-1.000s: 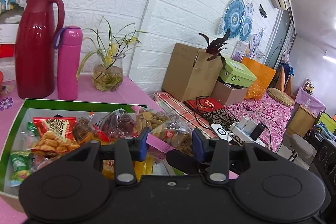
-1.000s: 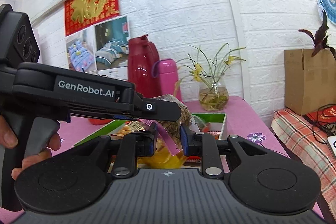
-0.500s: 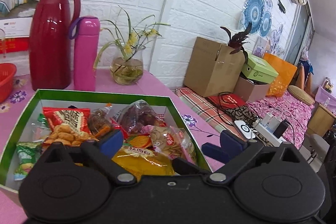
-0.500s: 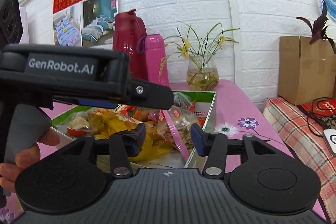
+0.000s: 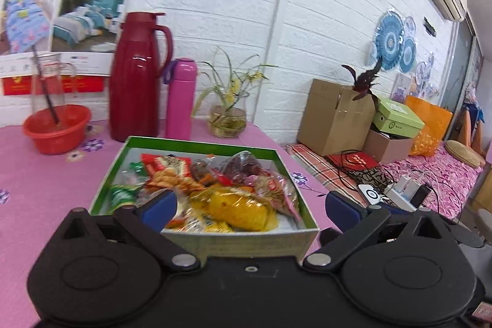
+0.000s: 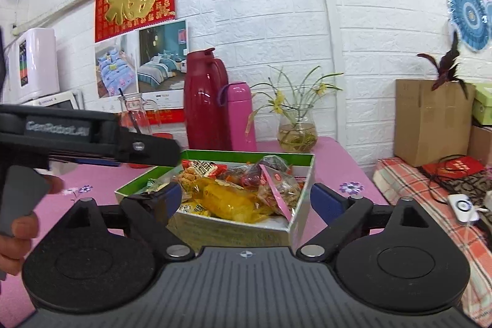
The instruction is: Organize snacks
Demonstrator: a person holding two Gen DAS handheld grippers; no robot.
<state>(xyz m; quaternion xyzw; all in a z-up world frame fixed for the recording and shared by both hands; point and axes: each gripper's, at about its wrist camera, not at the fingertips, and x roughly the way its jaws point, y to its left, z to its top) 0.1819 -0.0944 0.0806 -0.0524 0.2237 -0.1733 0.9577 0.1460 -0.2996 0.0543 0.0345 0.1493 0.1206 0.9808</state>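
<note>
Both grippers' jaws, pinched a second ago, are spread wide and empty; the right's are opening.

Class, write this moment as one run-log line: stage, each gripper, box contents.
stage: released | left gripper: open, empty | right gripper: opening, empty | green box: snack packets inside

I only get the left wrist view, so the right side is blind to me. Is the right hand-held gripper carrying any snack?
Observer: No. The right hand-held gripper carries nothing. Its jaws are opening, facing the green box.
Operator: What stands left of the glass jug?
Observer: A white appliance against the wall.
Operator: And my gripper's handle?
Observer: A hand grips the handle of the left hand-held gripper.
</note>
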